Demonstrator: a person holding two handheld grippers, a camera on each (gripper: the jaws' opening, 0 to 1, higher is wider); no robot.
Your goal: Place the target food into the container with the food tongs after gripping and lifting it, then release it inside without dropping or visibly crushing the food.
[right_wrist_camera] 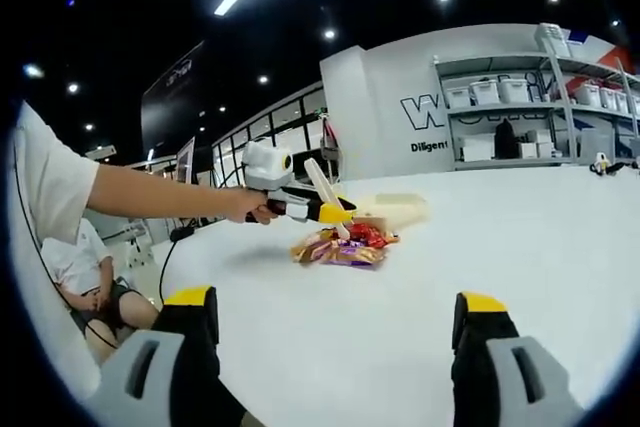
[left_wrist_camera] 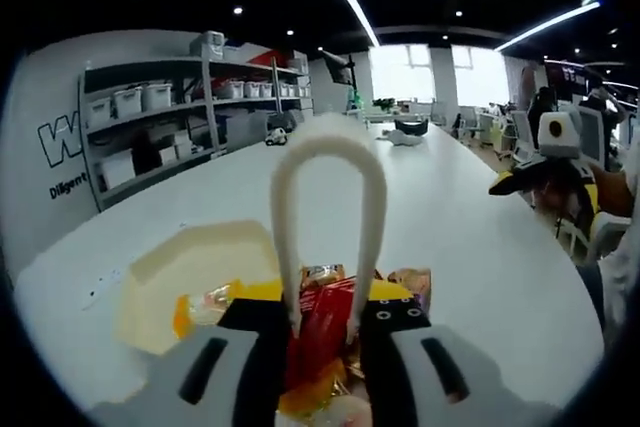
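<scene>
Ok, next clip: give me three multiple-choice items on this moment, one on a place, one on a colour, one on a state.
1. Where do the snack packets lie?
A. on the white table
B. on a shelf
C. on the floor

2. What colour are the food tongs?
A. black
B. cream white
C. red

3. How is the right tool?
A. shut on a packet
B. open, holding nothing
C. shut on the tongs

Key: 1 A, the right gripper view shows the pile resting on the table beside the cream container. 2 B, the left gripper view shows a pale loop rising from the left tool. 3 B, its jaws stand wide apart with bare table between them.
</scene>
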